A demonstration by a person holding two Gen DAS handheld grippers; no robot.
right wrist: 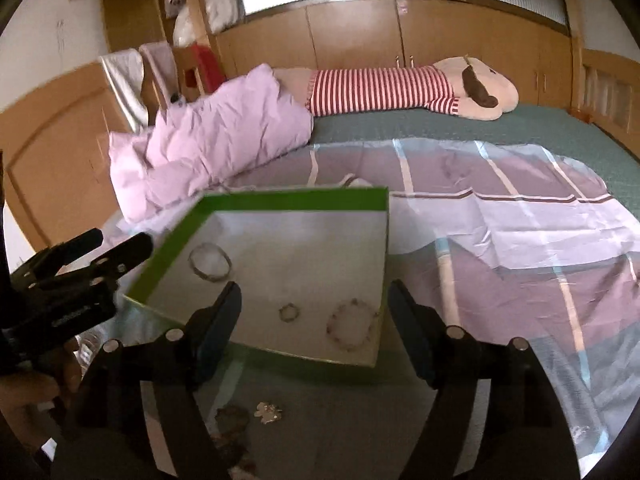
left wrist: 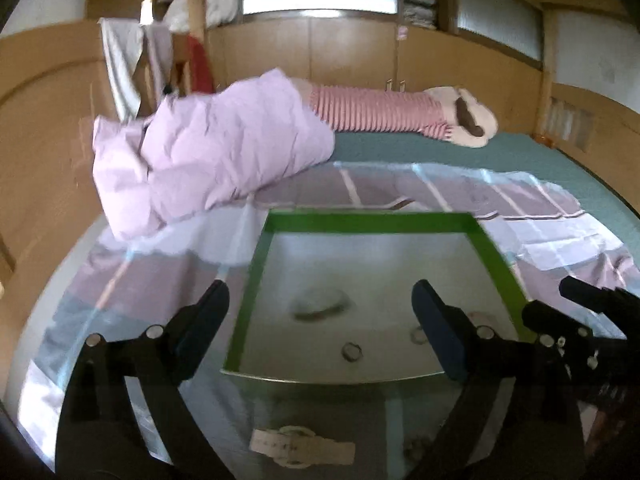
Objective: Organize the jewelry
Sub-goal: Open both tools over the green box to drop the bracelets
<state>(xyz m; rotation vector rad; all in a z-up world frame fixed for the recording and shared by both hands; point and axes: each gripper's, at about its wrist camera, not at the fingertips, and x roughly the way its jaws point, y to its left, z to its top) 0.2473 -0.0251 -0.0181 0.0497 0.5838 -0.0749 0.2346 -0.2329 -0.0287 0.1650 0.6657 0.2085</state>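
A green-walled box (left wrist: 372,222) (right wrist: 296,198) with a white floor lies on the bed. Inside lie a thin bangle (right wrist: 210,261) (left wrist: 320,304), a small ring (right wrist: 289,313) (left wrist: 351,351) and a beaded bracelet (right wrist: 352,326). My left gripper (left wrist: 320,316) is open and empty over the box's near left part. My right gripper (right wrist: 314,316) is open and empty over the box's near edge; it also shows in the left wrist view (left wrist: 580,320). A white watch (left wrist: 302,446) lies in front of the box. A silver trinket (right wrist: 269,412) and a dark beaded piece (right wrist: 232,420) lie there too.
A striped purple and blue sheet (right wrist: 500,240) covers the teal bed (right wrist: 480,128). A pink duvet (right wrist: 208,144) is bunched at the back left. A striped plush toy (right wrist: 420,90) lies along the wooden headboard cabinets (right wrist: 360,36).
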